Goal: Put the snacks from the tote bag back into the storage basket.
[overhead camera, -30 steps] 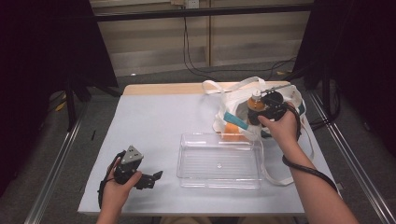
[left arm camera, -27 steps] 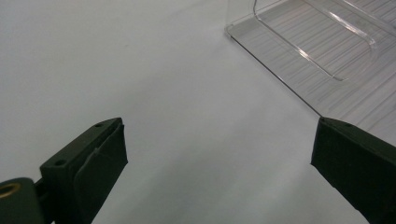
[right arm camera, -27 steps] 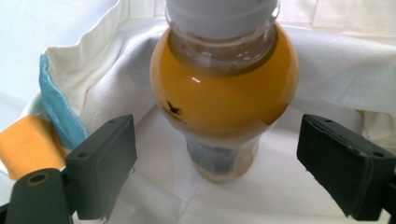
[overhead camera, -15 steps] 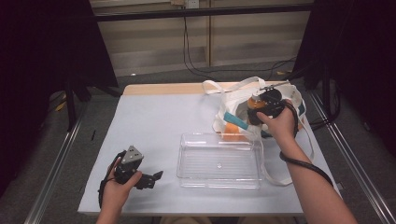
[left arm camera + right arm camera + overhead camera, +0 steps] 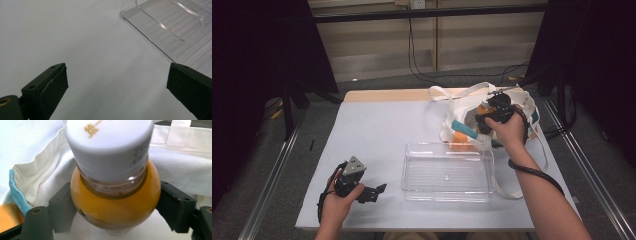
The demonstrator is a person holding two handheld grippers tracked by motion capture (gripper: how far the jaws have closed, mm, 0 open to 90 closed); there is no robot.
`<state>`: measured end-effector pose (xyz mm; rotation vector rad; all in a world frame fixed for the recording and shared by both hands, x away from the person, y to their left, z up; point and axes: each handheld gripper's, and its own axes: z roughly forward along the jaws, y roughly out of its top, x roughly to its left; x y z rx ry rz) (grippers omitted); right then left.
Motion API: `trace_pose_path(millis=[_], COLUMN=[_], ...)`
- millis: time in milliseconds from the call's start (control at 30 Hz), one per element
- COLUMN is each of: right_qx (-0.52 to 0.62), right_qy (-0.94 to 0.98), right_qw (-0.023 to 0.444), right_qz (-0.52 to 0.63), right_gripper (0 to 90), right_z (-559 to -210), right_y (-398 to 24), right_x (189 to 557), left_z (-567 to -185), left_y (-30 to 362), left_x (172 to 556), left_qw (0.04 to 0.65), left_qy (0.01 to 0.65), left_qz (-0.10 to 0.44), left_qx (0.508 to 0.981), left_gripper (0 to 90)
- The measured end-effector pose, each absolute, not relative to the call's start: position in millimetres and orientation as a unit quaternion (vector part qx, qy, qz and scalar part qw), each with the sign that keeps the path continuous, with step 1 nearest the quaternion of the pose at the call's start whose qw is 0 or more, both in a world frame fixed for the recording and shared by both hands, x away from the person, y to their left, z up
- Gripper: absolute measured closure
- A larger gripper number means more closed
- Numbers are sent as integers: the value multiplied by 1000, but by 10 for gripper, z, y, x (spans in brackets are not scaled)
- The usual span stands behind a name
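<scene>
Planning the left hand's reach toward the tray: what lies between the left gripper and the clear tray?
Nothing: between the left gripper and the clear tray the white table is bare, as the high view and the left gripper view show.

In the right gripper view we lose the bottle below its shoulder at six o'clock, and its white cap runs off at twelve, its gold print blurred beyond reading. From the high view the tote bag hides its contents; the orange item inside stays unidentifiable to us.
</scene>
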<state>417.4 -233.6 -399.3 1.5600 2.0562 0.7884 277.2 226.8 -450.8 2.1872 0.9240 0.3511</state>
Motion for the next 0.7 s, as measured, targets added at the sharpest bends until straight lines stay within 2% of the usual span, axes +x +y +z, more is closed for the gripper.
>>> trace_pose_path(millis=[700], right_qx=[562], right_qy=[748], right_qw=[214], right_qz=[281], right_gripper=[298], right_z=[-4003], right_y=[-2296], right_x=[4242], left_z=[-4504], left_y=[2283], left_x=[2767], left_qw=[361], left_qy=[361], left_qz=[138], left_qx=[849], left_gripper=[33])
